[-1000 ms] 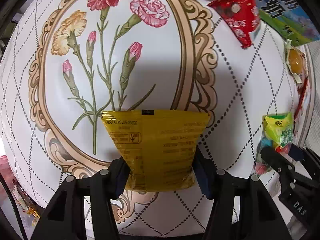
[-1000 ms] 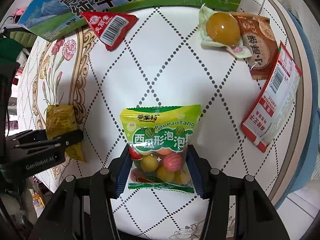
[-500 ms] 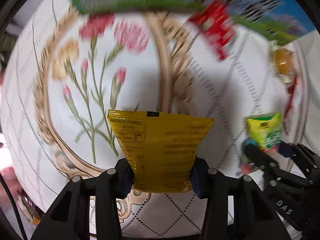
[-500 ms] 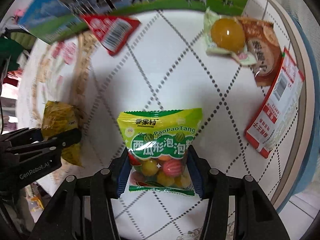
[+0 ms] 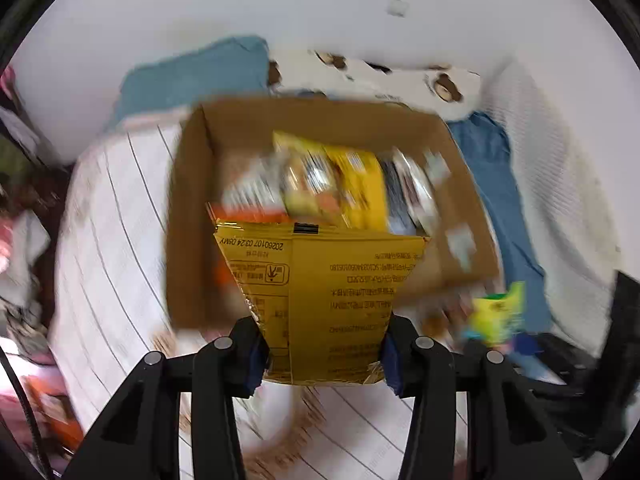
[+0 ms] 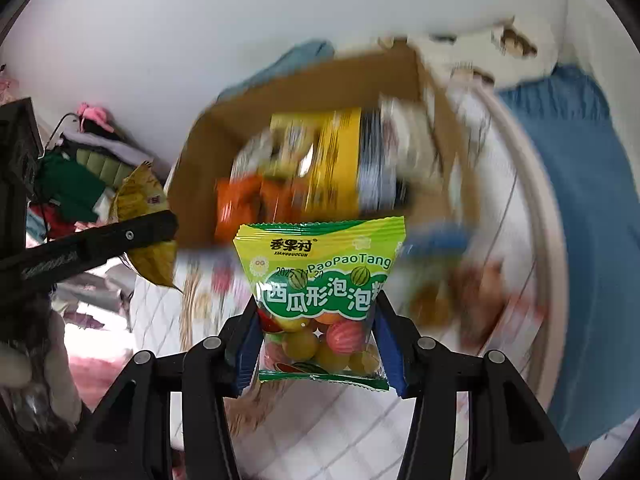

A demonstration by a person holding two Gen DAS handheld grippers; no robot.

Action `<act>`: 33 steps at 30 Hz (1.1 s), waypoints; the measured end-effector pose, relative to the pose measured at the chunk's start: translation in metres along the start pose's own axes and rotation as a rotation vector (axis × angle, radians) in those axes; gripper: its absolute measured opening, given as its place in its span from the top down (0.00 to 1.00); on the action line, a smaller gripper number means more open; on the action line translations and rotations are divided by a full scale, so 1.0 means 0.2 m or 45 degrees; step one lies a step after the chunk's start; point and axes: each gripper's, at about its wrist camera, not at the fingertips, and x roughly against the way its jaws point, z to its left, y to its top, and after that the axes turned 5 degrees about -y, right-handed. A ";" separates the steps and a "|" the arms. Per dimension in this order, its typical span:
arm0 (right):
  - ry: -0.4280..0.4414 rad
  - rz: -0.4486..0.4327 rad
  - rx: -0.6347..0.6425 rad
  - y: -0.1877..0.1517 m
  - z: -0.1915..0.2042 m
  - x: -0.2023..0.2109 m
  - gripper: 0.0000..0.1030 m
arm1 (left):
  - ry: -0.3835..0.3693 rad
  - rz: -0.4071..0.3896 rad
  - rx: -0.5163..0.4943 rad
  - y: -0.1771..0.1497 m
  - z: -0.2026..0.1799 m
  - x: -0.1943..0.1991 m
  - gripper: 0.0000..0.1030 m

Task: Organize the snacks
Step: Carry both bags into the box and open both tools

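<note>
Two gripped packets (box (image 5: 192,216) beyond)

On the green candy bag (image 6: 320,280) we read "PaoPaoTang", "XIANGGUOCUN" and large Chinese characters. On the yellow packet (image 5: 328,300), seen upside down, we read the date stamp "20260107 03 24 D&MY"; its remaining print was too small to read.

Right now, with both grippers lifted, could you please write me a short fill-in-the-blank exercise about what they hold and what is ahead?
1. The left gripper is shut on a ____ packet.
2. The right gripper holds a green bag of round ____.
3. Ahead of both stands an open ____ box.
4. The box already holds several ____.

Missing words: yellow; candies; cardboard; snacks
</note>
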 end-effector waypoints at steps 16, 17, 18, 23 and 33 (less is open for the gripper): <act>-0.192 0.186 0.019 0.69 -0.16 -0.44 0.48 | 0.304 0.224 0.038 0.65 0.39 -0.49 0.57; -0.198 0.207 0.025 0.68 -0.16 -0.46 0.48 | 0.310 0.234 0.045 0.67 0.39 -0.51 0.56; -0.200 0.233 0.028 0.67 -0.16 -0.48 0.47 | 0.309 0.236 0.055 0.68 0.41 -0.52 0.56; -0.216 0.289 0.013 0.64 -0.17 -0.53 0.11 | 0.276 0.234 0.115 0.71 0.46 -0.57 0.24; -0.265 0.257 0.013 0.67 -0.13 -0.56 0.05 | 0.230 0.193 0.130 0.60 0.40 -0.52 0.13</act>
